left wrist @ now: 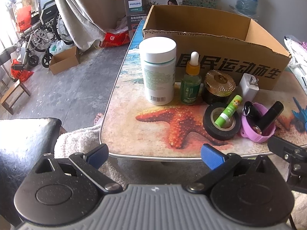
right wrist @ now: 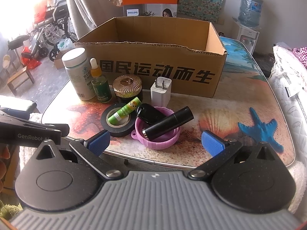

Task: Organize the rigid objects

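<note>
Hovering at the near edge of the table [left wrist: 122, 126], the left gripper [left wrist: 154, 154] and right gripper [right wrist: 155, 142] both have jaws spread wide and hold nothing. Ahead of the right jaws, near the edge, sit a tape roll [right wrist: 117, 121] with a glue stick [right wrist: 125, 110] leaning in it and a purple lid [right wrist: 157, 134] holding a black tube [right wrist: 168, 123]; beyond stand a white bottle [right wrist: 77, 71], dropper bottle [right wrist: 99, 84], gold-lidded jar [right wrist: 127, 88] and charger [right wrist: 161, 91]. The open cardboard box [right wrist: 153, 71] stands just behind that row; bare tabletop lies right of the right jaws.
</note>
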The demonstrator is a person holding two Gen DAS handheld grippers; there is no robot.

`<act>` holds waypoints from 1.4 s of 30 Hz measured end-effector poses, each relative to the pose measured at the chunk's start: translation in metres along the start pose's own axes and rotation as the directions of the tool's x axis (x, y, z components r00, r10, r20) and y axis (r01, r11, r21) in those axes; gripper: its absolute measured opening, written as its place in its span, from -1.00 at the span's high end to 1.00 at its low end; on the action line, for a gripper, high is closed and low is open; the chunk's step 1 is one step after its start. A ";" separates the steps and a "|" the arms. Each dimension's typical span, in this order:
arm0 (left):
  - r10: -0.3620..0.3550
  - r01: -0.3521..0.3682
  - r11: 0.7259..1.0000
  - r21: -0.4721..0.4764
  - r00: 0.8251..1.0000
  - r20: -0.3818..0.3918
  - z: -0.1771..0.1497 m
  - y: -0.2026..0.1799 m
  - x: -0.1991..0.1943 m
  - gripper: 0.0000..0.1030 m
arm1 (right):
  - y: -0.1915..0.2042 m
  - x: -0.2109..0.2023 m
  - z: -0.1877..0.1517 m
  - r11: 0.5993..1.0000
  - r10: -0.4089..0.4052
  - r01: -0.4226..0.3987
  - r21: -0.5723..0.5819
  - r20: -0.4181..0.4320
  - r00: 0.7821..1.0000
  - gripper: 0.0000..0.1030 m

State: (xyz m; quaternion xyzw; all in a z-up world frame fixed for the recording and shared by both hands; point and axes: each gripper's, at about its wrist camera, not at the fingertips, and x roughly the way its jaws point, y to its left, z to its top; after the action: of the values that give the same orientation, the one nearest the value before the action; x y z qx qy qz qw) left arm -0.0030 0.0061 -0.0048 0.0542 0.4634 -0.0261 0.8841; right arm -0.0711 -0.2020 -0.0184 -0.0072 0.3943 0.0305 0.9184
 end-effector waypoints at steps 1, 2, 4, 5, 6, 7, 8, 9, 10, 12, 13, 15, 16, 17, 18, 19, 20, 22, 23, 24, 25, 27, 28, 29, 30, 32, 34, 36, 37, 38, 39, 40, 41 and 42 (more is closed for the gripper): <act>0.001 -0.001 1.000 0.000 1.000 0.000 -0.002 0.003 -0.002 -1.00 | 0.000 0.000 0.000 1.000 0.000 0.000 -0.001 0.001 1.000 -0.98; 0.001 -0.001 1.000 0.002 1.000 0.000 -0.004 0.004 -0.002 -1.00 | 0.001 0.000 0.001 1.000 0.001 -0.001 -0.003 0.001 1.000 -0.98; 0.003 -0.003 1.000 0.004 1.000 -0.001 -0.001 0.003 0.000 -1.00 | 0.001 0.001 0.002 1.000 0.002 -0.002 -0.004 0.001 1.000 -0.98; 0.003 -0.003 1.000 0.005 1.000 -0.001 -0.002 0.004 0.000 -1.00 | 0.001 0.001 0.002 1.000 0.002 -0.002 -0.004 0.001 1.000 -0.98; 0.004 -0.004 1.000 0.006 1.000 -0.001 -0.002 0.005 0.000 -1.00 | 0.001 0.001 0.002 1.000 0.002 -0.002 -0.004 0.001 1.000 -0.98; 0.004 -0.004 1.000 0.007 1.000 -0.001 -0.003 0.006 0.000 -1.00 | 0.001 0.001 0.002 1.000 0.002 -0.002 -0.003 0.001 1.000 -0.98; 0.006 -0.006 1.000 0.006 1.000 0.001 -0.002 0.005 0.000 -1.00 | 0.001 0.001 0.002 1.000 0.002 -0.002 -0.004 0.001 1.000 -0.98; 0.007 -0.007 1.000 0.007 1.000 0.001 -0.003 0.005 0.000 -1.00 | 0.001 0.001 0.002 1.000 0.002 -0.002 -0.004 0.002 1.000 -0.98; 0.031 -0.032 0.999 0.013 0.999 0.009 0.001 0.003 0.003 -1.00 | 0.002 0.001 0.002 1.000 0.002 -0.002 -0.005 0.002 1.000 -0.98; 0.039 -0.039 0.999 0.018 0.999 0.015 0.003 0.002 0.003 -1.00 | 0.002 0.001 0.002 1.000 0.001 -0.001 -0.002 0.001 1.000 -0.98; 0.049 -0.049 0.999 0.023 0.999 0.022 0.004 0.000 0.003 -1.00 | 0.002 0.002 0.003 1.000 0.002 -0.002 -0.002 0.001 1.000 -0.98; 0.043 -0.043 0.999 0.023 0.999 0.020 0.005 -0.002 0.004 -1.00 | 0.001 0.002 0.003 1.000 0.002 -0.002 0.000 0.002 1.000 -0.98; 0.034 -0.034 0.999 0.021 0.999 0.016 0.005 -0.003 0.005 -1.00 | 0.001 0.003 0.004 1.000 0.001 -0.001 0.002 0.002 1.000 -0.98; 0.015 -0.016 1.000 0.018 1.000 0.014 0.006 -0.004 0.006 -1.00 | 0.000 0.003 0.004 1.000 0.001 -0.001 0.005 0.003 1.000 -0.98; 0.006 -0.006 1.000 0.021 1.000 0.019 0.006 -0.005 0.005 -0.99 | -0.002 0.003 0.004 1.000 0.000 0.000 0.009 0.004 1.000 -0.98; -0.013 0.012 1.000 0.026 1.000 0.027 0.006 -0.006 0.004 -0.99 | -0.004 0.004 0.004 1.000 -0.001 0.001 0.015 0.007 1.000 -0.98; -0.036 0.035 0.999 0.038 0.998 0.045 0.006 -0.007 0.002 -1.00 | -0.007 0.004 0.005 1.000 0.001 -0.001 0.024 0.011 1.000 -0.98; -0.108 0.105 0.993 0.045 0.991 0.082 0.006 -0.009 -0.003 -0.99 | -0.016 0.003 0.005 0.999 0.003 -0.005 0.050 0.026 1.000 -0.98; -0.140 0.136 0.989 0.054 0.986 0.090 0.006 -0.011 -0.005 -0.99 | -0.021 0.003 0.005 0.998 0.005 -0.007 0.065 0.035 0.999 -0.98; -0.177 0.170 0.983 0.073 0.978 0.107 0.007 -0.014 -0.006 -0.99 | -0.028 0.001 0.006 0.996 0.012 -0.017 0.086 0.048 0.999 -0.98; -0.207 0.195 0.976 0.099 0.970 0.129 0.008 -0.018 -0.008 -0.99 | -0.036 0.000 0.006 0.993 0.025 -0.032 0.112 0.059 0.998 -0.98; -0.265 0.237 0.958 0.161 0.947 0.183 0.009 -0.029 -0.012 -0.99 | -0.054 -0.001 0.005 0.981 0.060 -0.073 0.179 0.078 0.995 -0.98; -0.288 0.248 0.948 0.201 0.937 0.198 0.010 -0.037 -0.013 -0.99 | -0.064 -0.001 0.004 0.972 0.074 -0.091 0.215 0.085 0.994 -0.98; -0.293 0.247 0.938 0.244 0.940 0.177 0.011 -0.045 -0.010 -0.99 | -0.072 0.001 0.003 0.963 0.085 -0.104 0.247 0.088 0.993 -0.97; -0.334 0.289 0.920 0.265 0.931 0.146 0.011 -0.050 -0.010 -0.97 | -0.080 0.003 0.002 0.952 0.099 -0.120 0.281 0.090 0.991 -0.95; -0.391 0.331 0.886 0.325 0.910 0.139 0.011 -0.065 -0.012 -0.89 | -0.094 0.010 0.002 0.926 0.140 -0.164 0.340 0.096 0.986 -0.89; -0.415 0.338 0.856 0.391 0.900 0.132 0.012 -0.080 -0.008 -0.78 | -0.106 0.022 0.000 0.888 0.195 -0.221 0.404 0.105 0.975 -0.77; -0.432 0.333 0.827 0.452 0.892 0.133 0.011 -0.097 -0.004 -0.55 | -0.116 0.036 -0.002 0.840 0.250 -0.271 0.470 0.109 0.962 -0.57; -0.434 0.329 0.815 0.476 0.892 0.126 0.011 -0.103 0.000 -0.49 | -0.120 0.043 -0.003 0.815 0.276 -0.295 0.498 0.113 0.955 -0.53; -0.435 0.323 0.805 0.497 0.891 0.125 0.012 -0.111 0.001 -0.37 | -0.123 0.050 -0.004 0.794 0.295 -0.311 0.522 0.116 0.948 -0.47; -0.441 0.324 0.794 0.515 0.889 0.120 0.011 -0.118 0.003 -0.27 | -0.125 0.057 -0.005 0.776 0.310 -0.323 0.541 0.118 0.943 -0.40; -0.446 0.328 0.784 0.527 0.888 0.111 0.011 -0.123 0.005 -0.23 | -0.127 0.063 -0.006 0.762 0.322 -0.333 0.556 0.120 0.939 -0.36; -0.448 0.333 0.777 0.535 0.889 0.098 0.011 -0.127 0.009 -0.15 | -0.128 0.069 -0.008 0.748 0.333 -0.340 0.570 0.121 0.935 -0.29; -0.448 0.338 0.770 0.542 0.890 0.081 0.011 -0.131 0.013 -0.06 | -0.129 0.073 -0.008 0.736 0.343 -0.348 0.581 0.123 0.931 -0.20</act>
State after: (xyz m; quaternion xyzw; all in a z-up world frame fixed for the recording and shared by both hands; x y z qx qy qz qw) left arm 0.0008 -0.1253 -0.0182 0.1862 0.3465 -0.3392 0.8545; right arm -0.0188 -0.3273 -0.0788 0.3538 0.3750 0.0754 0.8536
